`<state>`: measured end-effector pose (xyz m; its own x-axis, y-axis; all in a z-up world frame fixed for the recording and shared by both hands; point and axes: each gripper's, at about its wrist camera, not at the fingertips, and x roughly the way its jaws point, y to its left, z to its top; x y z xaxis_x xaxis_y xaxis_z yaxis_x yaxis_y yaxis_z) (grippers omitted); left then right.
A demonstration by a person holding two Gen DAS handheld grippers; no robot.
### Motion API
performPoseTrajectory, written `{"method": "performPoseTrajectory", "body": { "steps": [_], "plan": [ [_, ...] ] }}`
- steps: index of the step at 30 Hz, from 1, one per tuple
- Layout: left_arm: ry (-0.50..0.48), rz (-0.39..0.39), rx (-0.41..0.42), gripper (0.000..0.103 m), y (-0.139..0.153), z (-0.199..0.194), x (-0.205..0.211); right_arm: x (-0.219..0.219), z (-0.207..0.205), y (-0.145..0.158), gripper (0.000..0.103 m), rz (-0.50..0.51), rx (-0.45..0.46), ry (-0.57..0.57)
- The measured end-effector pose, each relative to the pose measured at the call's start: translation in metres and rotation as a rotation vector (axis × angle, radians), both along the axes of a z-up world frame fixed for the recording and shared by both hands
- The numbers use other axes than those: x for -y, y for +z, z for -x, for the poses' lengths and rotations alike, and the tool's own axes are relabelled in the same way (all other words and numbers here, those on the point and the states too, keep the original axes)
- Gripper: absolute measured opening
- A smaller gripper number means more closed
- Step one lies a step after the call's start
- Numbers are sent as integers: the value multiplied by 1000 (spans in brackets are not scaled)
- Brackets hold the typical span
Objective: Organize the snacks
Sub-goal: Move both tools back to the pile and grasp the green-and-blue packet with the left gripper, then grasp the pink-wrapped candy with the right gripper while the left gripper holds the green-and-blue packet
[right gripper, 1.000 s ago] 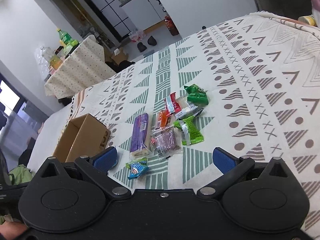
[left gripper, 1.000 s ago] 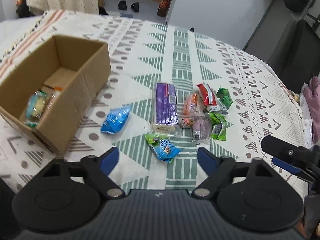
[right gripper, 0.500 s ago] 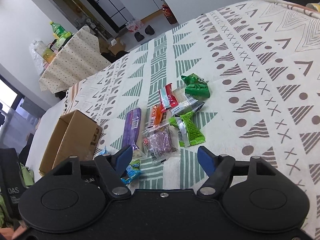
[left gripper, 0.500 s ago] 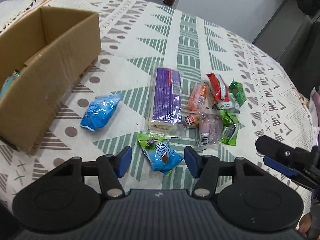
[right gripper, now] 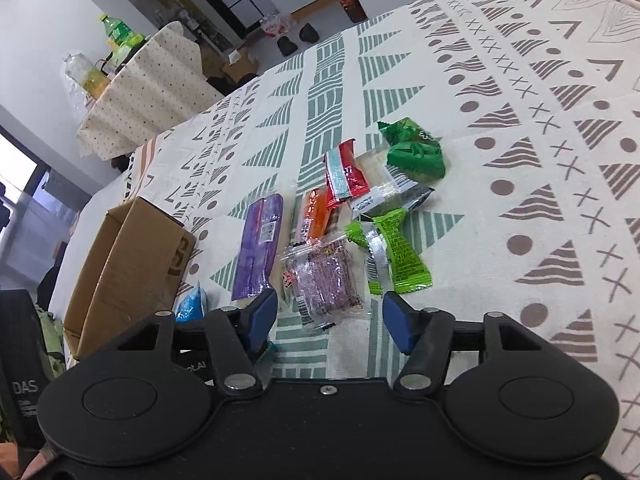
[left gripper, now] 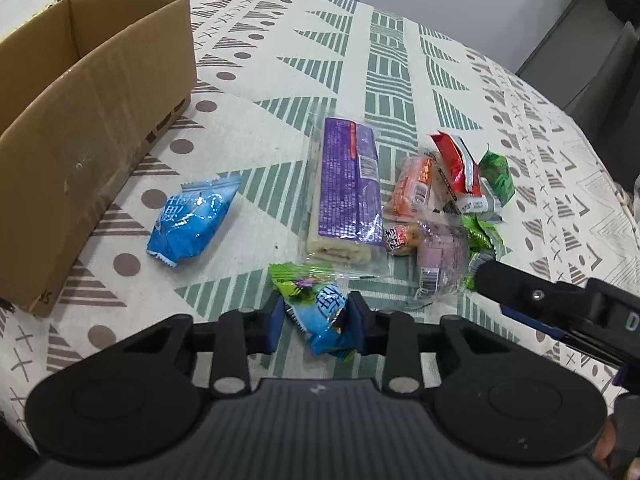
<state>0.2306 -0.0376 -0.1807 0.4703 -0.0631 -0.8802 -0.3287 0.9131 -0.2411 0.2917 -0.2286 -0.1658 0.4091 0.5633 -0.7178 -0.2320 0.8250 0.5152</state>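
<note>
Snacks are lying scattered on the patterned tablecloth (left gripper: 400, 60) ahead of both tools. Left gripper (left gripper: 316, 322) is pinching a small green-and-blue packet (left gripper: 320, 312) between its blue pads (left gripper: 274, 326), the packet sitting right at the fingertips on the cloth. Just beyond it, the long purple-wrapped cake (left gripper: 350, 188) is stretching away from the tool, with a blue pouch (left gripper: 192, 220) lying ahead to its left. Farther left, the open cardboard box (left gripper: 92, 120) is standing with its long side facing the gripper. Ahead to the right, an orange packet (left gripper: 414, 186), a red packet (left gripper: 456, 168) and a dark green packet (left gripper: 496, 176) are clustering together.

Right gripper (right gripper: 330, 318) is hovering with its fingers spread and gripping nothing. A clear packet of purple sweets (right gripper: 324, 280) is lying just ahead of the gap between its fingers, while a bright green wrapper (right gripper: 396, 256) is lying slightly farther ahead to the right. The box (right gripper: 128, 264) is sitting ahead to the left.
</note>
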Motion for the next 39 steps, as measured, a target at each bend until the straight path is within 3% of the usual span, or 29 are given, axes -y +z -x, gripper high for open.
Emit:
{"method": "performPoseTrajectory", "body": {
  "steps": [13,18,32,39],
  "plan": [
    [21,-7,17,30,10,8,-16,-31,-15,-10,58,99,10,58],
    [31,-15,32,30,18,14,-23,-38,-18,-15,37,150,-4,62],
    [4,-57,103,30,61,30,-30,-29,10,21,33,42,42,2],
    [-7,-69,143,30,86,43,-36,-32,33,45,33,16,106,-11]
  ]
}}
